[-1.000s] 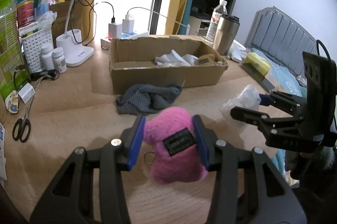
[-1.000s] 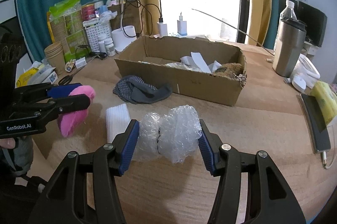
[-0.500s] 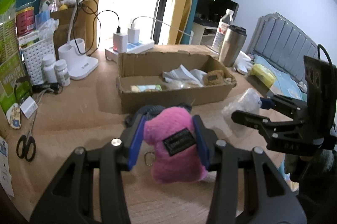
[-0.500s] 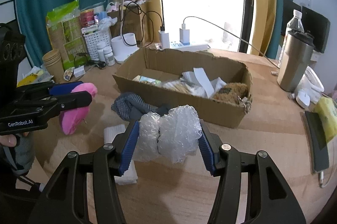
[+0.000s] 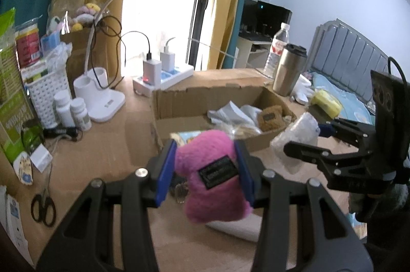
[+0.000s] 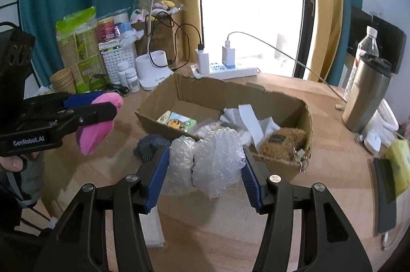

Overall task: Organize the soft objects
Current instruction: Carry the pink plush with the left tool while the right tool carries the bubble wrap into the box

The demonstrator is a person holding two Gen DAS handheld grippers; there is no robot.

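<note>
The wooden table point(image 6: 320, 118) is the biggest thing here, and an open cardboard box point(image 6: 225, 92) sits on it. Everything else is told from that box.

Inside the box lie white papers point(image 6: 247, 117), a brown fuzzy toy point(image 6: 282, 140) at its right end, and a flat card with a cartoon picture point(image 6: 176, 122) at its left end.

Behind the box stands a white desk lamp point(image 6: 153, 67), and a white power strip point(image 6: 230, 71) with chargers plugged in. To the right of the box stands a tall steel cup point(image 6: 366, 95), with a water bottle point(image 6: 364, 54) behind it. Left of the lamp is a white basket point(image 6: 115, 59) with small white pill bottles point(image 6: 128, 77) in front.

In front of the box, up off the table, the right gripper point(image 6: 205, 167) squeezes a bunch of bubble wrap point(image 6: 210, 161) between its blue pads. To the left of the box, the left gripper point(image 5: 206, 169) pinches a pink plush toy point(image 5: 212, 174) tight, also in the air.

A gray cloth point(image 6: 148, 146) lies against the front of the box. A white folded thing point(image 6: 151, 228), maybe a towel, lies nearer still. Black scissors point(image 5: 43, 208) lie far left of the box.
</note>
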